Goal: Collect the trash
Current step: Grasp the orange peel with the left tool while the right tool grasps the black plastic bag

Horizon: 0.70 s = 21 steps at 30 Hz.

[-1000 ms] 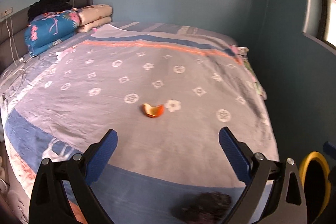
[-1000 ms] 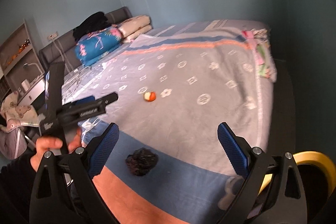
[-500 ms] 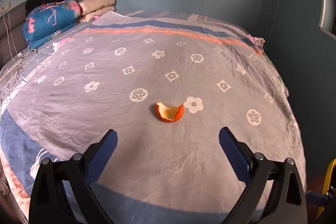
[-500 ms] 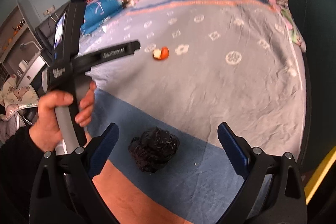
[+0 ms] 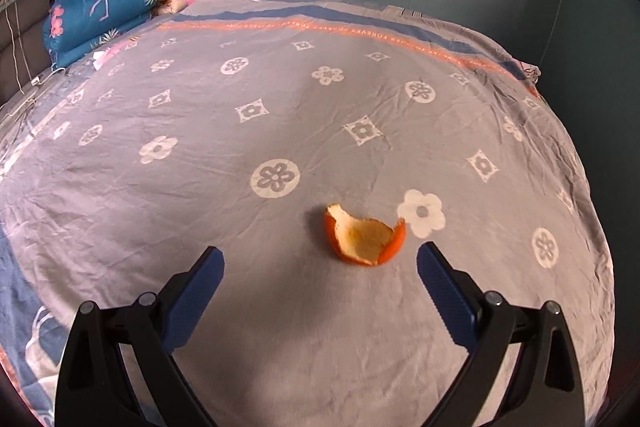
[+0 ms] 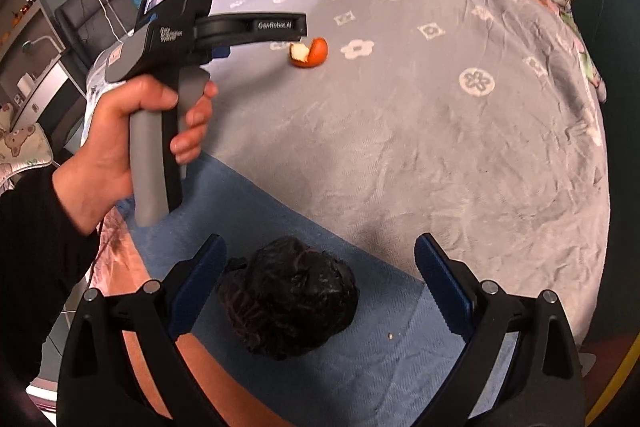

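An orange peel (image 5: 365,239) lies cup-side up on the patterned bedspread (image 5: 280,115). My left gripper (image 5: 319,267) hovers just short of it, open, with the peel a little beyond and right of centre between the blue pads. In the right wrist view the same peel (image 6: 309,52) sits farther off, just past the left gripper's body (image 6: 208,31) held in a person's hand (image 6: 120,131). A crumpled black plastic bag (image 6: 290,303) rests on the blue band near the bed's front edge. My right gripper (image 6: 320,263) is open above it, nothing between its fingers.
Folded quilts and pillows (image 5: 108,7) with a dark garment on top are stacked at the headboard, far left. The bed's right edge (image 5: 592,187) drops off beside a blue-grey wall. A yellow rim (image 6: 618,383) shows at the right wrist view's lower right. Shelves (image 6: 24,39) stand left of the bed.
The left gripper has moved forward over the bed toward the orange peel, which now lies close to its pads. The right gripper has dropped toward the black bag. Both stayed open.
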Each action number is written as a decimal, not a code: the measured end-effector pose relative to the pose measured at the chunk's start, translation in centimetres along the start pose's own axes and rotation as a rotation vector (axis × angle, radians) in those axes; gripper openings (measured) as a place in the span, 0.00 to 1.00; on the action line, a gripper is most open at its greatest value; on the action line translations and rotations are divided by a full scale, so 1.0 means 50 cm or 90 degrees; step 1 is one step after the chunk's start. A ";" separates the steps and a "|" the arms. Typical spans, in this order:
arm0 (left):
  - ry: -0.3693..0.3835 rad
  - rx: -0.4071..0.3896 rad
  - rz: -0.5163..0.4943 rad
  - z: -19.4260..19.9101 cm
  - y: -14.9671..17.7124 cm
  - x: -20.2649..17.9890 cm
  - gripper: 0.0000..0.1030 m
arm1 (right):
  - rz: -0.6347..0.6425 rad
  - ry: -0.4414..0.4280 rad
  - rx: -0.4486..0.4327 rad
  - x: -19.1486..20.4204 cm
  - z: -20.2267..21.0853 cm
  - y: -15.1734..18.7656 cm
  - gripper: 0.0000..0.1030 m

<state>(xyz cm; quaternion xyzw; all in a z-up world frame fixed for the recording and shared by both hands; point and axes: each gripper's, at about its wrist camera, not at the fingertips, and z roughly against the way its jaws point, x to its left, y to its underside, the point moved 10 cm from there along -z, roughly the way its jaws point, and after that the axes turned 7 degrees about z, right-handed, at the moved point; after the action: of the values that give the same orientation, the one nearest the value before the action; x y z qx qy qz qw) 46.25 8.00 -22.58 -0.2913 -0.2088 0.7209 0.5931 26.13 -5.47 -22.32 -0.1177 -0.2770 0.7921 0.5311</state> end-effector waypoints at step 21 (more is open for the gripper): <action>0.044 0.035 -0.024 -0.106 0.014 -0.065 0.29 | 0.048 0.000 0.056 0.032 -0.086 0.022 0.49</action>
<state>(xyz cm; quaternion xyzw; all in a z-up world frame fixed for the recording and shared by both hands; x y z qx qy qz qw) 49.68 4.45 -26.39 -0.2954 -0.1736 0.7049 0.6210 26.67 -2.97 -26.27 -0.1040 -0.2372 0.8229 0.5057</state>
